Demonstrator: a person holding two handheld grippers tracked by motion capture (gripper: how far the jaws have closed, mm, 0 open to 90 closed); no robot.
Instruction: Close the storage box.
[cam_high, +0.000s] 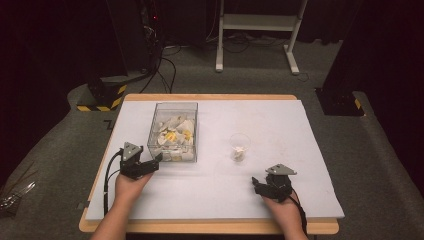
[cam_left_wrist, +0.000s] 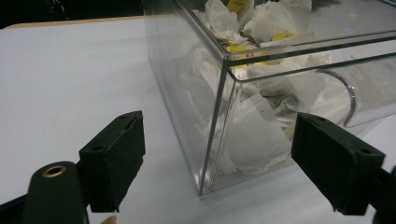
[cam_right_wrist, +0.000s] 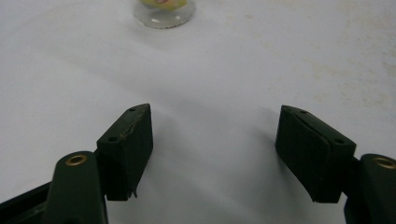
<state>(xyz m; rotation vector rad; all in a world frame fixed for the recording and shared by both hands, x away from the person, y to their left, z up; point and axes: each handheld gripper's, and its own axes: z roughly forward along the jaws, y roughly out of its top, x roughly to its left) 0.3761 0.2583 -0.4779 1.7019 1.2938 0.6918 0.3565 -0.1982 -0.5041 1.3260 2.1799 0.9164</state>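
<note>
A clear plastic box (cam_high: 173, 131) full of white and yellow wrapped packets stands left of the table's middle. Its near corner (cam_left_wrist: 212, 154) fills the left gripper view. My left gripper (cam_high: 156, 161) is open just in front of that corner, and nothing sits between its fingers (cam_left_wrist: 116, 158). A small clear cup (cam_high: 239, 146) with a packet inside stands right of the box; its base (cam_right_wrist: 163, 11) shows at the top of the right gripper view. My right gripper (cam_high: 256, 184) rests open over bare table, short of the cup, with nothing between its fingers (cam_right_wrist: 130, 149).
A white sheet (cam_high: 280, 125) covers the wooden table top. Beyond the table a white frame's feet (cam_high: 257, 40) stand on the grey floor. A yellow-and-black striped base (cam_high: 102, 97) lies at the back left.
</note>
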